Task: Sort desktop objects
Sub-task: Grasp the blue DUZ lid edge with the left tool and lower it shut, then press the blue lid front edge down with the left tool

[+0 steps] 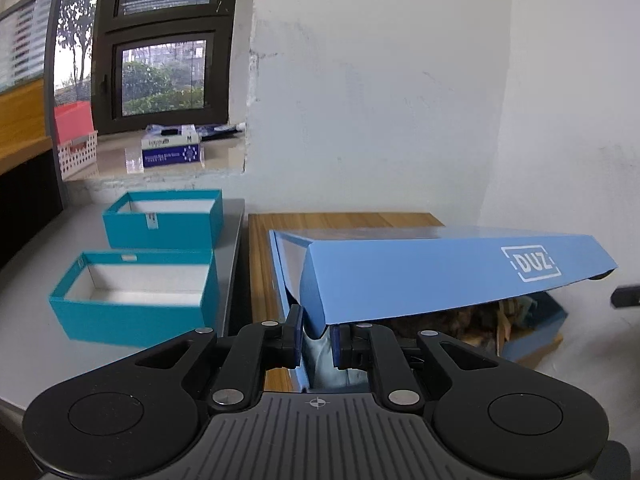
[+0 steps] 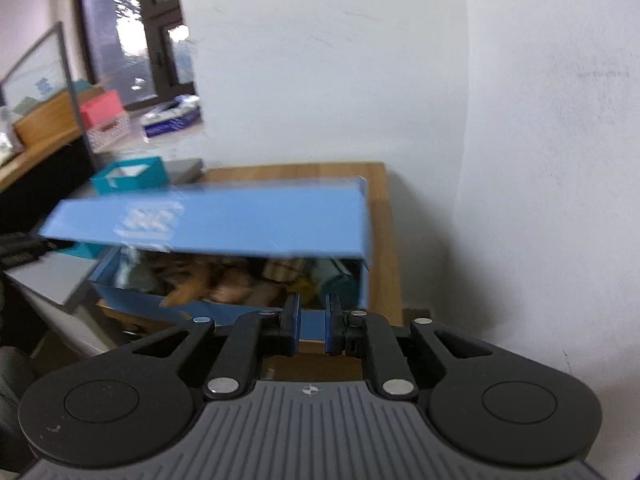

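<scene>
Window (image 1: 162,76), white wall (image 1: 380,80), perforated basket (image 1: 78,152)

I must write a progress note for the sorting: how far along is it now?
Done: nothing sorted yet; both teal boxes show empty white interiors. In hand: the blue DUZ box's lid is half raised, its corner between the left claw's open fingers; the right claw waits open at the front wall. Left: moving the jumbled contents out.

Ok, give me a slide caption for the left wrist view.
Left gripper, jaws open, at the corner of a half-lifted blue lid, with two empty teal boxes waiting alongside.
</scene>
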